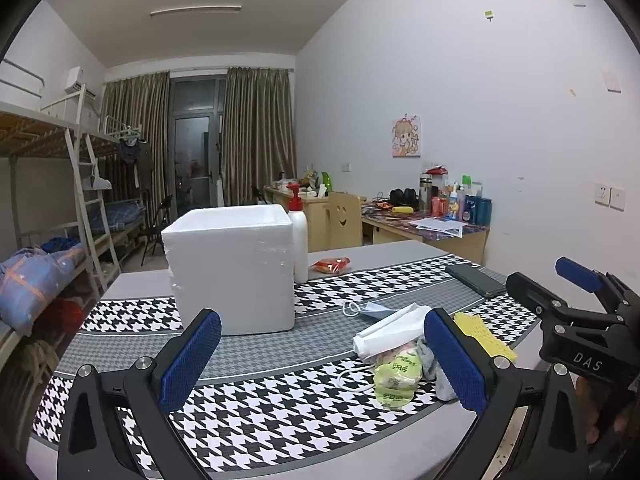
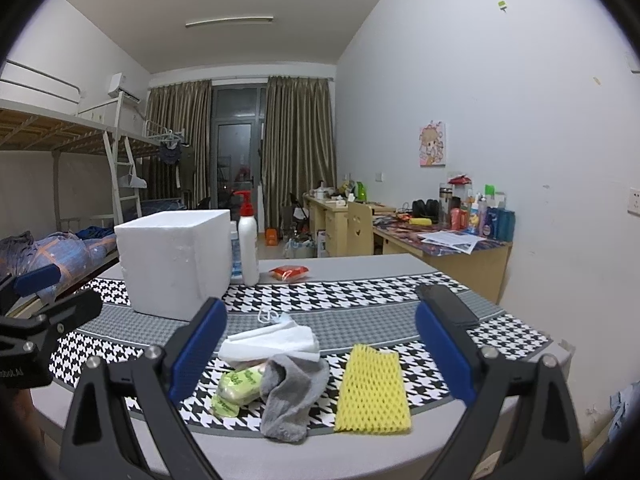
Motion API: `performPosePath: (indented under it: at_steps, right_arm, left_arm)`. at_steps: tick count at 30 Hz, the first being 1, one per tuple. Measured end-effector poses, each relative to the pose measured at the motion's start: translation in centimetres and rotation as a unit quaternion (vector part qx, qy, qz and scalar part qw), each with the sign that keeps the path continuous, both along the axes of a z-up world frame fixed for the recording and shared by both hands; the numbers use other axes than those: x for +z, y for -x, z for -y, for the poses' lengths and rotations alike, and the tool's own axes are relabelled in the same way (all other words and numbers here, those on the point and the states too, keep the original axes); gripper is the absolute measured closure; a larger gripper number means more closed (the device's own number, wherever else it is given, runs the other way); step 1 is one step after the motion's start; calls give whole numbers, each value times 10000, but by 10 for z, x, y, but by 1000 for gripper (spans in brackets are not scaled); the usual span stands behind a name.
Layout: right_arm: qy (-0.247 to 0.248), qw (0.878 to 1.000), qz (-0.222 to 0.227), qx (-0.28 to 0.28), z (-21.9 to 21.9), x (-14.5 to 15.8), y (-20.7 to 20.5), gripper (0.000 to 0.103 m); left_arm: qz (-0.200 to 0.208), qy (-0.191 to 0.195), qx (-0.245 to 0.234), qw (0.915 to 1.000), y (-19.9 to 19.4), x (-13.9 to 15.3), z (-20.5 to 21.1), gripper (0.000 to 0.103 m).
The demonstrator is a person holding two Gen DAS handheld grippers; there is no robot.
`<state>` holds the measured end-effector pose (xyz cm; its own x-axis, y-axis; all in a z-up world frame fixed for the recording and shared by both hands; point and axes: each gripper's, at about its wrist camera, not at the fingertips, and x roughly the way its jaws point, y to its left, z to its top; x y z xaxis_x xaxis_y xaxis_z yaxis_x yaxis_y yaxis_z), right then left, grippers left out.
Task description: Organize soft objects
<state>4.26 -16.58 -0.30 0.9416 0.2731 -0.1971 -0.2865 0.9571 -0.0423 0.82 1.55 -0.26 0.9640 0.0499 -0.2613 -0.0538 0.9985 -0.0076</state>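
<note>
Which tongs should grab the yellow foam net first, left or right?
Right, probably. The yellow foam net lies between the open right tongs, straight ahead. For the left tongs, also open, it sits off to their right side, partly hidden behind one finger.

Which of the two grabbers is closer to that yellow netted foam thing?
Right. The yellow foam net lies directly between the open fingers of the right gripper. The left gripper, also open, faces the white foam box, with the net off to its right.

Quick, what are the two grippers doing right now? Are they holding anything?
Left gripper: open, holding nothing, above the table.
Right gripper: open, holding nothing, aimed at the grey sock and yellow foam net.
</note>
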Motion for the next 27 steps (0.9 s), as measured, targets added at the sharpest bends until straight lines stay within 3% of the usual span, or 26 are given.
performPosePath:
  at_steps: [27]
  right_arm:
    - [108,9998,-155,66,-2,-4,-12,6]
  left_arm:
    - [-229,113,-32,9997,-17,-4,-3,1]
